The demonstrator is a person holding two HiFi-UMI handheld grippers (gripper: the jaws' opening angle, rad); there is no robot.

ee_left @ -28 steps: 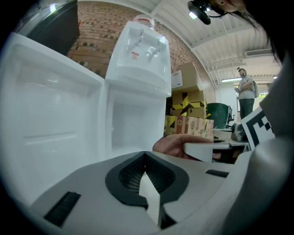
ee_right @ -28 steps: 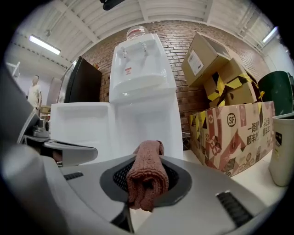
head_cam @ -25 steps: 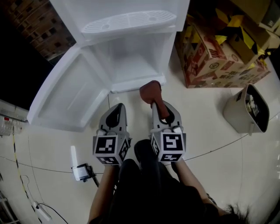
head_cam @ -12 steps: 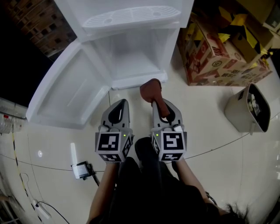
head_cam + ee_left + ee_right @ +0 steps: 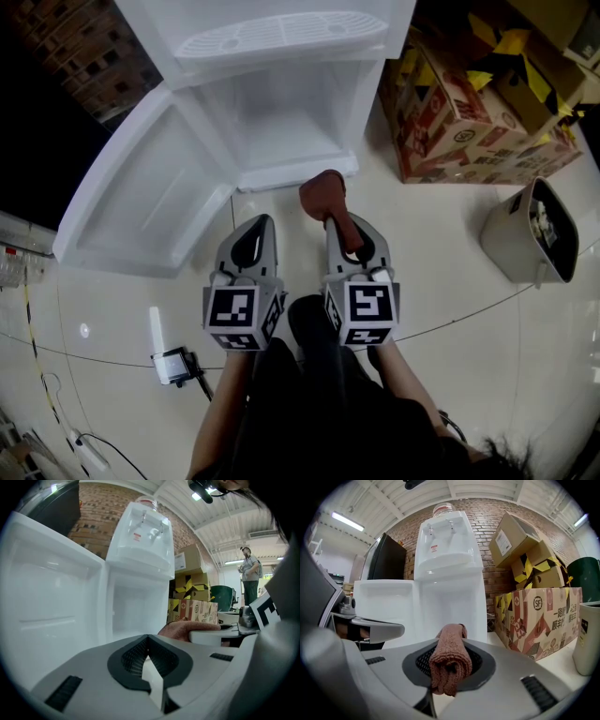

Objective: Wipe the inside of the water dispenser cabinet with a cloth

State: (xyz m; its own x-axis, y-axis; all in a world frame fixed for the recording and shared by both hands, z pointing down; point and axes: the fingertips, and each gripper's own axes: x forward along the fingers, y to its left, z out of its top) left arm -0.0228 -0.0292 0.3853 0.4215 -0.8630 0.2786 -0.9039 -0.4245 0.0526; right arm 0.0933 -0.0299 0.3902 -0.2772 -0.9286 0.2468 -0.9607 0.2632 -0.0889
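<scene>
Holding the cloth (image 5: 323,192) clamped tight with its end sticking forward, the right gripper (image 5: 337,223) aims it at the open cabinet (image 5: 281,122), just before the cabinet's lower front edge, probably to reach inside. The left gripper (image 5: 253,230) waits beside it, jaws together and empty.

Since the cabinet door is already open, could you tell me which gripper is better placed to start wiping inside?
The right gripper: its jaws are shut on the brown cloth, which points at the open cabinet. The left gripper is shut and empty.
</scene>
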